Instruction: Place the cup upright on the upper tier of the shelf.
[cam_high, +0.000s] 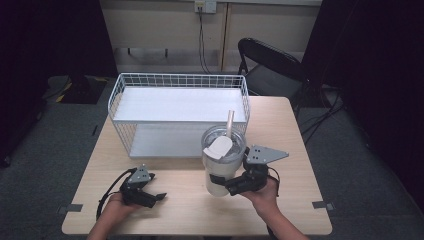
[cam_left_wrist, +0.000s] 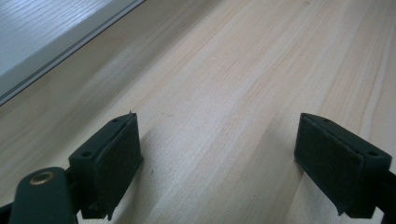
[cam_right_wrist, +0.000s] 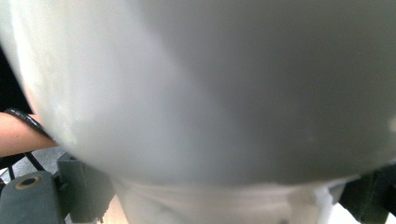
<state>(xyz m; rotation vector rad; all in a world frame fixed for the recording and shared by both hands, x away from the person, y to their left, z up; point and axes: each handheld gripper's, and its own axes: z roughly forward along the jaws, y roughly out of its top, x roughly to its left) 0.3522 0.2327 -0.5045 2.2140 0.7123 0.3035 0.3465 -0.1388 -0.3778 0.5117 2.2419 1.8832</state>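
Note:
A tall white tumbler (cam_high: 218, 167) with a clear lid and a pale straw (cam_high: 230, 122) stands upright at the table's front middle. My right gripper (cam_high: 223, 184) is shut on its lower body, jaws on either side. In the right gripper view the tumbler (cam_right_wrist: 210, 93) looms very close and blurred, with the right gripper (cam_right_wrist: 224, 205) pressed against its narrower base. My left gripper (cam_high: 154, 198) rests low over the table at the front left, open, with nothing between its jaws. The left gripper (cam_left_wrist: 219, 163) faces bare wood (cam_left_wrist: 224, 70). Whether the tumbler touches the table I cannot tell.
A white wire basket rack (cam_high: 177, 80) with two white shelves stands across the back of the wooden table (cam_high: 175, 212); its lower shelf edge (cam_left_wrist: 42, 32) shows ahead of the left gripper. A black folding chair (cam_high: 270, 65) stands behind the table's right corner.

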